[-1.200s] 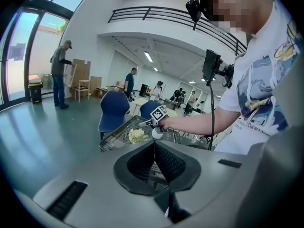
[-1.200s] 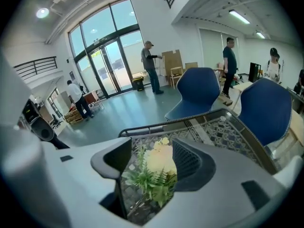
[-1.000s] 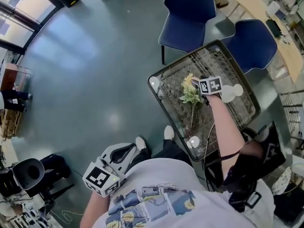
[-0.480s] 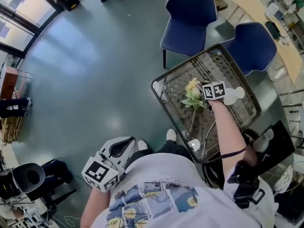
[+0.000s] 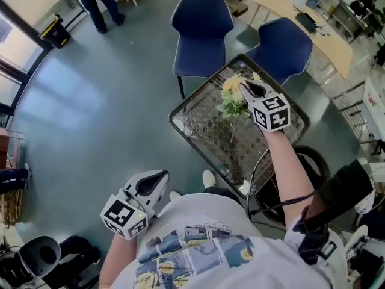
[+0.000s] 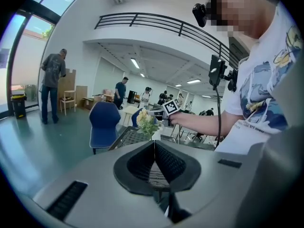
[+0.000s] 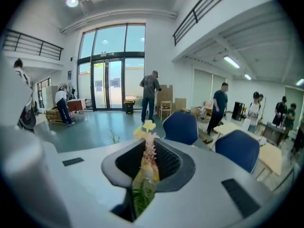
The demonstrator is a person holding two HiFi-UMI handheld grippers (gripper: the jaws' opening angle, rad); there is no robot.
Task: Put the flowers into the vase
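Flowers (image 5: 231, 98) are in the right gripper (image 5: 248, 89) in the head view, a yellow and green bunch held over the mesh-topped table (image 5: 198, 131). The thin stem trails down toward the person. The left gripper (image 5: 162, 174) hangs low beside the person's body, well apart from the table. Two blue chairs (image 5: 201, 26) stand on the far side. The vase I cannot pick out here; the right gripper's marker cube may be covering it.

Left gripper view now: its fingers (image 6: 154, 148) meet edge to edge with nothing between them. Beyond them the bunch (image 6: 147, 123) rides at the end of the outstretched right arm, and a pale shape (image 6: 156, 135) just under the blooms may be the vase, though I cannot say for sure.

Right gripper view: the jaws have just been closing and they are clamped on the flowers (image 7: 142, 184), with the yellow tip poking out past the pads.

Here is the danger. The grip looks to sit high, among leaves and blooms, so the soft bunch could slide or twist out on the way over. That long loose stem could swing, miss the vase mouth, or knock the vase over, since the left gripper is nowhere near enough to steady it.
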